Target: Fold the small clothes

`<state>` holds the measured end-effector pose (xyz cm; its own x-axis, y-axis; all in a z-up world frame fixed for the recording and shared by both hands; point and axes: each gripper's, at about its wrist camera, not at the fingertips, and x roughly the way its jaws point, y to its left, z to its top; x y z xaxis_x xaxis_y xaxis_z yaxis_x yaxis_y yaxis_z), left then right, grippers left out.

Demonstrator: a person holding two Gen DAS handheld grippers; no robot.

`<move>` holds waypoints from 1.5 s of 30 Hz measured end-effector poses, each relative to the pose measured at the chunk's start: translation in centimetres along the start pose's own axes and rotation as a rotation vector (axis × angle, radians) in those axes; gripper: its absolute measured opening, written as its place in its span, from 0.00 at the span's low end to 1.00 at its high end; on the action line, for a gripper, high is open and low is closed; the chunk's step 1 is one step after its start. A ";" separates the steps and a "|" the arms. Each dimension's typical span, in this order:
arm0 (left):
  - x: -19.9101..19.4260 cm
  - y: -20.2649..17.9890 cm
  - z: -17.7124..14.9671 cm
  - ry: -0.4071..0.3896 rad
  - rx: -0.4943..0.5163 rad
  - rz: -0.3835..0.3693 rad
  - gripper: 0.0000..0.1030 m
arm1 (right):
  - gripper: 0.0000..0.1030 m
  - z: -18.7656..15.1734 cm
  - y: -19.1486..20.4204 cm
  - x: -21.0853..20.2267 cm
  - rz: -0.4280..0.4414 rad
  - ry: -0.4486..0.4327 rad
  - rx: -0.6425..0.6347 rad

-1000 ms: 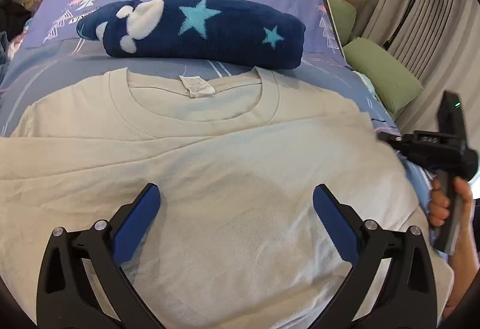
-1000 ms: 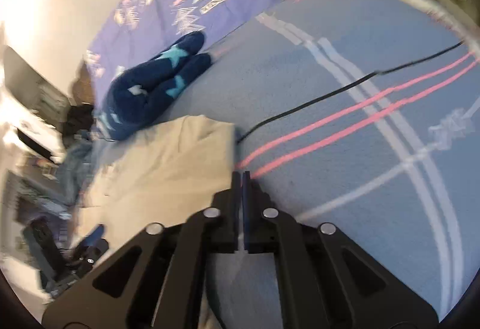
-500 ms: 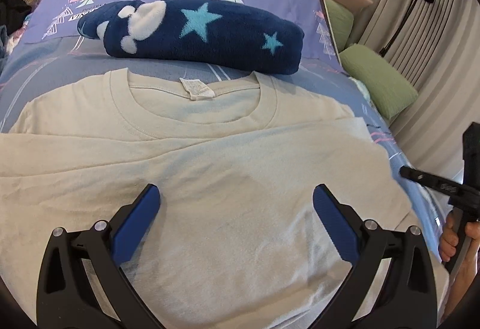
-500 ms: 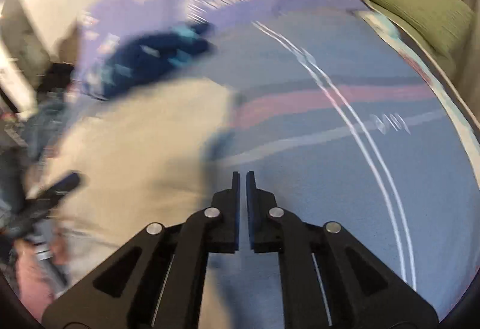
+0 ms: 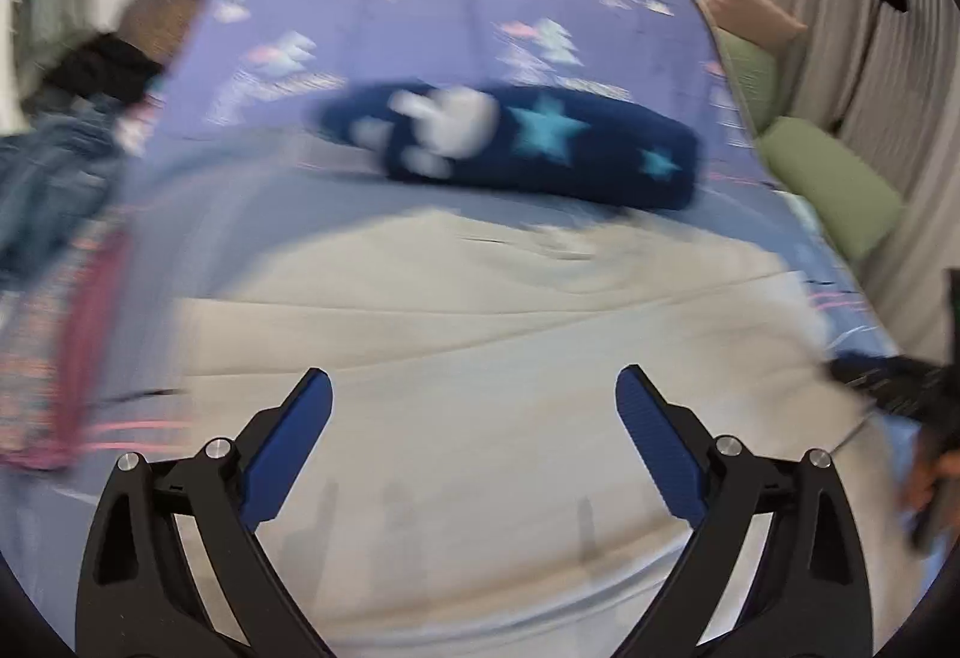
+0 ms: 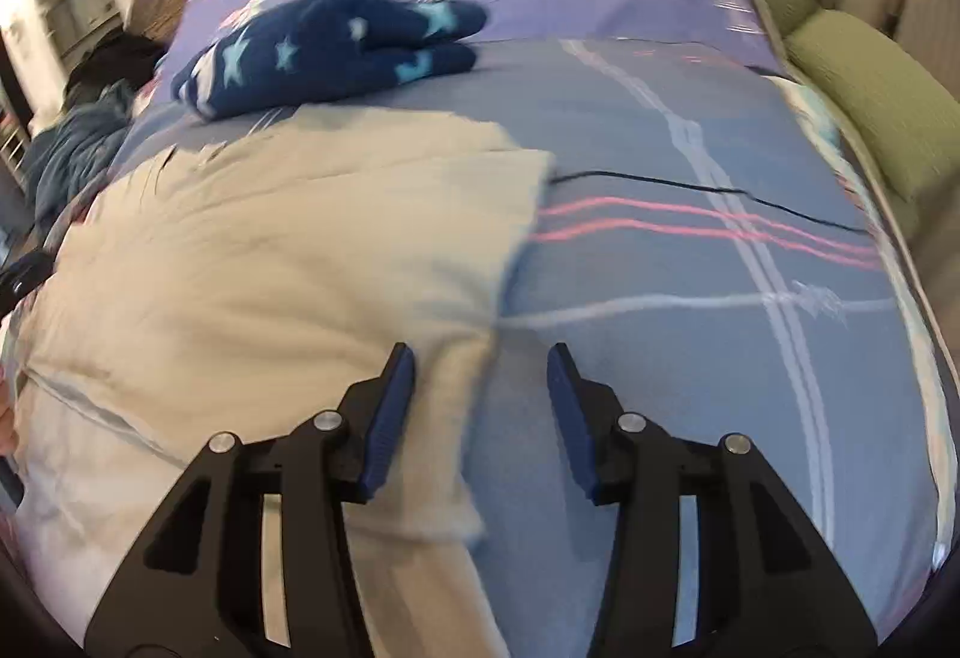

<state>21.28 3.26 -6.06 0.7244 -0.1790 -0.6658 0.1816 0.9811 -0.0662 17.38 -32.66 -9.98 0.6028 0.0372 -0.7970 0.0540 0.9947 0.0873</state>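
A cream T-shirt (image 5: pixel 480 334) lies flat on the blue bed sheet (image 6: pixel 690 358), its side folded in; it also shows in the right wrist view (image 6: pixel 288 262). My left gripper (image 5: pixel 474 412) is open and empty above the shirt's lower middle. My right gripper (image 6: pixel 480 376) is open and empty, straddling the shirt's right edge near the hem. The right gripper also shows, blurred, at the right edge of the left wrist view (image 5: pixel 888 382).
A rolled navy star blanket (image 5: pixel 540 148) lies behind the shirt, also seen in the right wrist view (image 6: pixel 324 52). A purple tree-print pillow (image 5: pixel 450 16) stands behind it. Green cushions (image 6: pixel 870 94) line the right side. A black cable (image 6: pixel 708 187) crosses the sheet. Denim clothes (image 5: pixel 54 184) sit left.
The right gripper has opened and swung down to the shirt's right edge. The left gripper has pulled back and shifted left; its view is blurred by motion.
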 end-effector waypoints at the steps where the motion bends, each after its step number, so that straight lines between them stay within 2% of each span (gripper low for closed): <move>1: -0.7 1.6 -0.9 0.017 0.004 0.039 0.93 | 0.45 -0.2 -0.2 -0.6 0.001 -0.011 0.007; 3: -1.0 3.9 -2.8 0.075 0.021 0.126 0.91 | 0.45 -1.1 -0.5 -2.4 0.048 -0.039 0.029; 5: -0.1 6.1 -5.4 0.174 0.046 0.243 0.91 | 0.46 -2.6 -0.9 -4.0 0.089 -0.042 0.039; 7: -1.6 8.5 -6.1 0.173 -0.085 0.162 0.90 | 0.46 -4.6 -1.4 -5.4 0.086 -0.029 0.054; 8: -2.4 9.2 -6.2 0.174 -0.123 0.166 0.90 | 0.46 -5.2 -1.4 -5.8 0.083 -0.023 0.063; 10: -4.4 9.3 -6.6 0.141 -0.140 0.147 0.90 | 0.49 -7.5 -2.5 -7.8 0.104 -0.024 0.094; 13: -8.3 8.9 -8.6 0.079 -0.089 0.080 0.90 | 0.59 -10.4 -3.7 -10.6 0.117 -0.060 0.121; 16: -10.4 8.7 -10.6 0.057 -0.092 0.051 0.95 | 0.60 -13.5 -5.1 -13.1 0.139 -0.064 0.157; 19: -12.5 10.1 -13.5 0.057 -0.211 0.026 0.99 | 0.60 -15.8 -5.4 -14.5 0.167 -0.037 0.174; 21: -13.8 10.5 -15.1 0.057 -0.283 -0.001 0.99 | 0.60 -17.5 -5.1 -15.7 0.223 -0.032 0.174; 22: -14.4 10.8 -15.8 0.060 -0.312 -0.022 0.99 | 0.60 -18.5 -4.9 -16.4 0.268 -0.030 0.169; 25: -16.3 11.4 -18.4 0.067 -0.371 -0.103 0.99 | 0.60 -20.7 -5.0 -17.7 0.299 -0.028 0.146; 28: -18.3 10.8 -20.9 0.093 -0.326 -0.119 0.99 | 0.60 -23.6 -5.6 -18.9 0.309 -0.004 0.164; 32: -20.3 9.9 -23.2 0.107 -0.258 -0.134 0.99 | 0.58 -28.9 -7.4 -21.0 0.406 -0.014 0.278; 36: -22.3 8.9 -25.6 0.122 -0.209 -0.167 0.99 | 0.56 -31.6 -7.8 -22.2 0.492 -0.037 0.330; 39: -23.8 7.9 -27.1 0.148 -0.155 -0.215 0.99 | 0.56 -32.0 -7.2 -22.1 0.512 -0.046 0.326; 42: -25.0 7.4 -28.5 0.165 -0.124 -0.223 0.99 | 0.57 -31.1 -6.0 -21.2 0.556 -0.028 0.280; 45: -25.6 7.2 -29.7 0.158 -0.108 -0.222 0.98 | 0.58 -30.1 -5.3 -20.0 0.552 -0.023 0.239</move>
<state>-15.78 17.06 -11.57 0.5609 -0.3848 -0.7330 0.2463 0.9229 -0.2960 -18.91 -35.79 -12.49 0.6093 0.5377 -0.5828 -0.0962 0.7797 0.6188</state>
